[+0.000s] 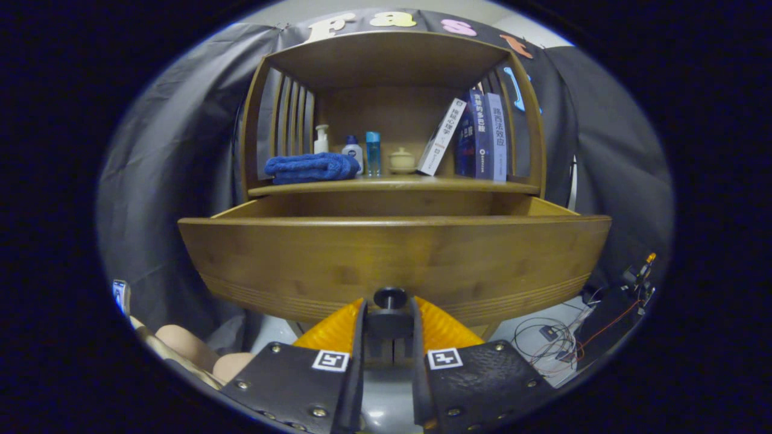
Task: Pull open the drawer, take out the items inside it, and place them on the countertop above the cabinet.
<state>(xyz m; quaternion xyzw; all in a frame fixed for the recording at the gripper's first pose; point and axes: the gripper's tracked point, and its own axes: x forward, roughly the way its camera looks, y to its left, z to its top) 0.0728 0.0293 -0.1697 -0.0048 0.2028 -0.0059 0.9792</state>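
Black cloth walls the booth, and a grey floor runs under a wooden cabinet [392, 150] that faces the camera. Nearest, the gripper [389, 313] has its fingers drawn narrow around the dark knob [389, 296] at the lower middle of the drawer [392, 259] front; the knob sits between the fingertips and both seem to press on it, though the contact itself is partly hidden. Just past the fingers the drawer front bulges toward the camera, and behind its top edge the side walls run back to the cabinet, so the drawer is already pulled well out. Its inside is hidden from this low angle, so I cannot tell what items lie in it. Above the drawer is the countertop [470, 185], where a folded blue towel [312, 167], three small bottles [353, 150], a little lidded jar [401, 161] and some books [479, 135] already stand. Off to one side, cables [552, 337] trail on the floor.

By my reading, the opening step is nearly or fully done. Letting go of the knob, reaching in, and lifting the items up to the countertop all remain.
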